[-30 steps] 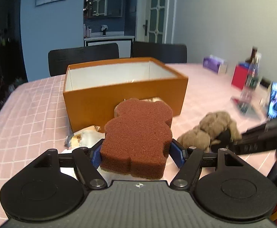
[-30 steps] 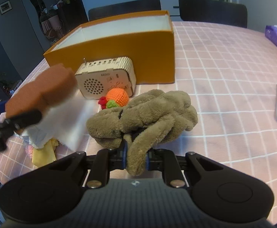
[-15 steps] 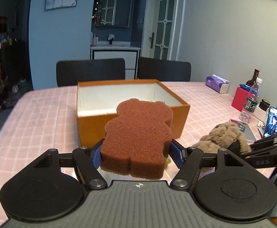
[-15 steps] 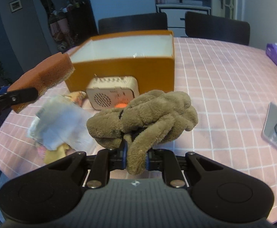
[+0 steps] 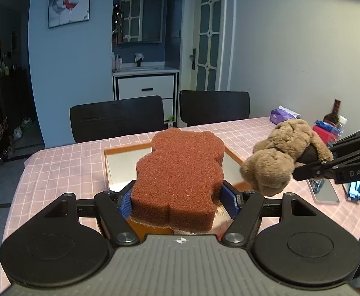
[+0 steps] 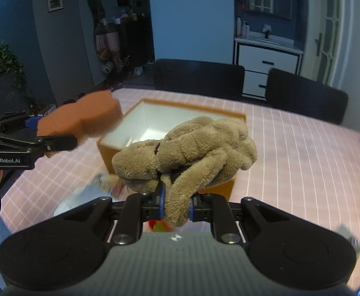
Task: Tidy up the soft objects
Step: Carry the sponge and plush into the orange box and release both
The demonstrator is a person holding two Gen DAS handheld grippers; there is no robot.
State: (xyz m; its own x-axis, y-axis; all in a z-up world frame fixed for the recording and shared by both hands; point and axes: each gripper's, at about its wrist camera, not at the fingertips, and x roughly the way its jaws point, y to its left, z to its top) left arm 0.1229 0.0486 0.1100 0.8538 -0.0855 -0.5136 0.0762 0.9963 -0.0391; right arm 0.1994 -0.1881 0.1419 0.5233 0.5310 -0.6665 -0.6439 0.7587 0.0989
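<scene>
- Left gripper (image 5: 178, 198) clamped on brown bear-shaped sponge (image 5: 180, 175), held above orange open box (image 6: 180, 113).
- Right gripper (image 6: 176, 203) pinches tan plush toy (image 6: 187, 148) by one limb.

sponge (image 5: 180, 182): showing rust brown with a fine porous grain, centre of the left wrist view
plush toy (image 6: 187, 148): showing plain tan fleece, centre of the right wrist view
box (image 6: 145, 116): showing orange outside and white inside, behind the toy
tablecloth (image 5: 64, 162): showing pale pink crossed by a white grid
chairs (image 5: 117, 118): showing black, at the table's far edge
tissue pack (image 5: 282, 117): showing purple, right of frame
pads (image 5: 227, 197): showing blue beside the sponge
wall (image 5: 73, 56): showing light blue, upper left
</scene>
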